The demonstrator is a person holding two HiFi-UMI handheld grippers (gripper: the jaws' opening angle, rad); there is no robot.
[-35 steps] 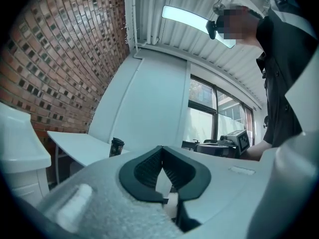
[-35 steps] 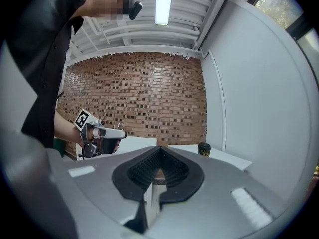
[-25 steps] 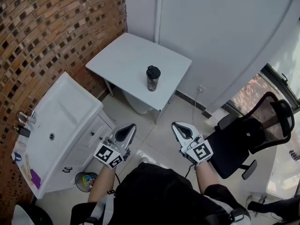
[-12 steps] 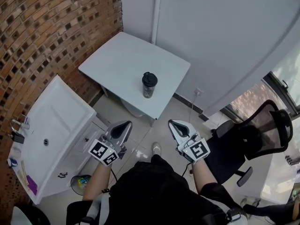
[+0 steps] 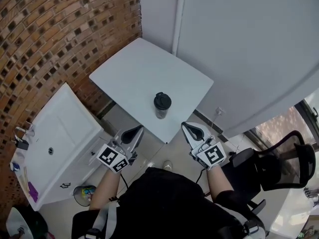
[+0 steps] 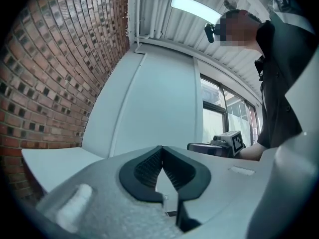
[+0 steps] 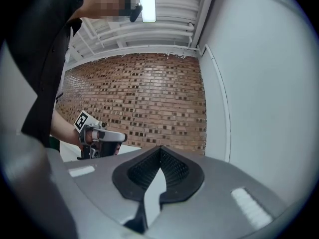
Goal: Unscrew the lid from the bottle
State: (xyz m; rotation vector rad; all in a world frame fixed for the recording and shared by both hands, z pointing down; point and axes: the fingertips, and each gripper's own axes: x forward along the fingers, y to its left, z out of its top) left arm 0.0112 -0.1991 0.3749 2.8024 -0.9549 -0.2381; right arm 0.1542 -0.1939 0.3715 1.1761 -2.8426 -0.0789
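Observation:
A clear bottle (image 5: 161, 108) with a black screw lid (image 5: 162, 100) stands upright near the front edge of a small white square table (image 5: 134, 73). My left gripper (image 5: 135, 131) is held level just short of that edge, left of the bottle, jaws shut and empty. My right gripper (image 5: 189, 128) hovers at the table's front right corner, right of the bottle, also shut and empty. Neither touches the bottle. In the left gripper view the shut jaws (image 6: 162, 156) point across the table; the right gripper view shows the shut jaws (image 7: 160, 156) facing the brick wall.
A brick wall (image 5: 55, 39) runs along the left and a white wall (image 5: 249, 44) stands behind the table. A white cabinet with a sink (image 5: 55, 143) sits at lower left. A black office chair (image 5: 279, 163) stands at right. A bin (image 5: 84, 193) sits on the floor.
Both grippers have moved forward to the table's front edge, staying shut. The bottle now appears closer, between them. The view has shifted toward the table.

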